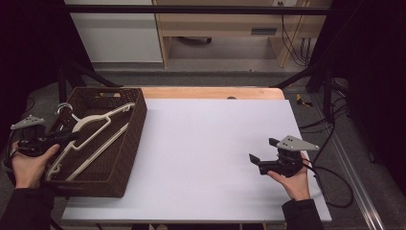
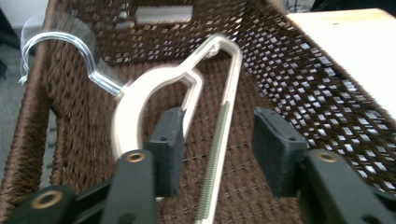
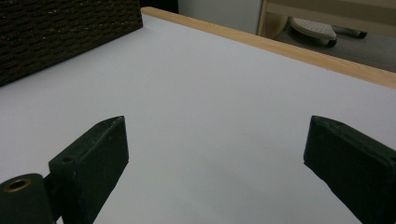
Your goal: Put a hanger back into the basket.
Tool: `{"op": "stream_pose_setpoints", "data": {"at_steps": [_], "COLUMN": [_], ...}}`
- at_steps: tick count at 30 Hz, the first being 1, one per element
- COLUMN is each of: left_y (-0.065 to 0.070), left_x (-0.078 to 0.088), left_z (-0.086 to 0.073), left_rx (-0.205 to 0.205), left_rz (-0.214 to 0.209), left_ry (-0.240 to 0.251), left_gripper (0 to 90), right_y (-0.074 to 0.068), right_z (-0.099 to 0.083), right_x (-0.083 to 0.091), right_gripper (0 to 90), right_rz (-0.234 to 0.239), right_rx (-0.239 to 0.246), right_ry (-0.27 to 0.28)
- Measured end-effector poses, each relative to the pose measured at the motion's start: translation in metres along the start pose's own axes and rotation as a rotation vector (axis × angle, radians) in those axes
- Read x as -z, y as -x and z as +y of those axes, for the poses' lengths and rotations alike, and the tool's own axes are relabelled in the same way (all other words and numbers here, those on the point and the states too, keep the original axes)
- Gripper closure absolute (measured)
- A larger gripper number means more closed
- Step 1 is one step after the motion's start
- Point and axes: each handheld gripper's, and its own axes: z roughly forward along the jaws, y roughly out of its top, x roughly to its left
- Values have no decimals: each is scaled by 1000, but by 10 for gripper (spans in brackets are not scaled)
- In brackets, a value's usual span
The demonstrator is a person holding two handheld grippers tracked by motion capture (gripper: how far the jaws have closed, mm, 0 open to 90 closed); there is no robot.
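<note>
A white tabletop with a wooden far edge stands before a dim room with pale cabinets behind.

The left hand-held gripper hangs over the near-left part of the brown woven basket, jaws part open, pads clear of everything. The cream hanger lies inside the basket, apparently set there for storage. Its ribbed bar runs up between the two pads; its curved shoulder passes just behind the left pad. Its clear hook rests on the basket's far-left rim, well ahead of the jaws.

The right hand-held gripper hovers over bare tabletop, jaws wide and empty, well apart from basket and hanger, judged idle.
</note>
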Motion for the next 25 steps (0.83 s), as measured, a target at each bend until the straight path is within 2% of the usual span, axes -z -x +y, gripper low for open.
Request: {"op": "stream_pose_setpoints", "data": {"at_steps": [2, 6, 9, 12, 15, 19, 21, 23, 25], "left_y": [9, 32, 53, 75, 97, 122, 130, 135, 138], "left_x": [6, 11, 9, 2, -4, -13, -15, -18, -20], "left_z": [0, -2, -5, -7, -8, -9, -11, -12, -13], "left_rx": [-6, -12, -49, -68, -94, -142, -158, -166, -183], "left_rz": [-9, -67, -119, -181, -221, -254, -257, -277, -270], "left_ry": [53, 135, 163, 186, 190, 167, 170, 159, 156], "left_gripper": [470, 366, 279, 222, 147, 86, 75, 75, 73], "right_y": [0, 0, 0, 0, 0, 2, 3, 5, 6], "right_z": [0, 0, 0, 0, 0, -1, -2, -2, -2], "right_x": [0, 2, 3, 4, 7, 12, 14, 17, 19], "right_gripper": [69, 68, 64, 57, 54, 50, 48, 47, 47], "right_rz": [1, 1, 0, 4, 5, 9, 9, 10, 9], "right_rx": [-1, 2, 1, 8, 5, 1, -7, -15, -19], "right_ry": [2, 15, 21, 30, 47, 74, 85, 89, 97]}}
